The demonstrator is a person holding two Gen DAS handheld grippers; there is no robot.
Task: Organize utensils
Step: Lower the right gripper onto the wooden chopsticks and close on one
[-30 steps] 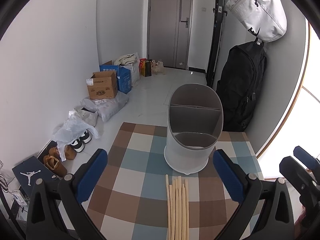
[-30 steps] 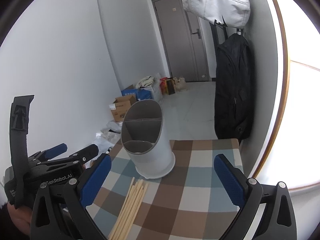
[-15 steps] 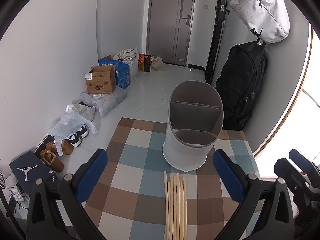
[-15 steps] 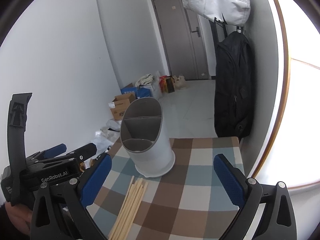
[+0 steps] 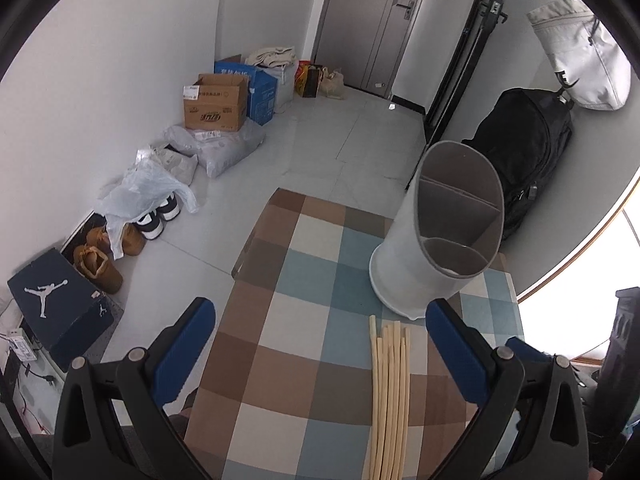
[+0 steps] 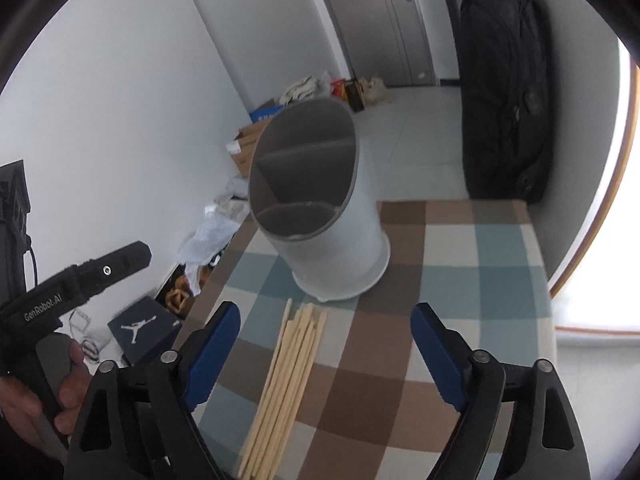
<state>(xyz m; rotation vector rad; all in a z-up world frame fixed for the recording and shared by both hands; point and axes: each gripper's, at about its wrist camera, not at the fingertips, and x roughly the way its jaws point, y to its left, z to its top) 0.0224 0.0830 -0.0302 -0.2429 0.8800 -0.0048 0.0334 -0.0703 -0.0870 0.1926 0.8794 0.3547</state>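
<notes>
Chopsticks (image 6: 286, 376) lying lengthwise toward holder (image 6: 320, 204), between closing, empty right gripper (image 6: 324, 352) jaws; left gripper (image 5: 320, 344) gaping, offset.

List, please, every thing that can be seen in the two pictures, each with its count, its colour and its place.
chopsticks: a bundle, exact count unclear, pale wood, flat on the tablecloth in front of the holder
utensil holder: one, white with grey inside, divided into compartments, upright on the tablecloth
tablecloth: one, brown, blue and cream checks, over the table
backpack: one, black, against the wall behind the table
bag: one, light grey, hanging above the backpack
cardboard boxes: one brown, one blue, on the floor by the wall
shoes: several, brown and black-white, on the floor
shoebox: one, dark blue, on the floor
door: one, grey, far end
left gripper: blue pads, open, empty
right gripper: blue pads, closing, above the chopsticks, not touching
hand: one, on the left gripper's handle
</notes>
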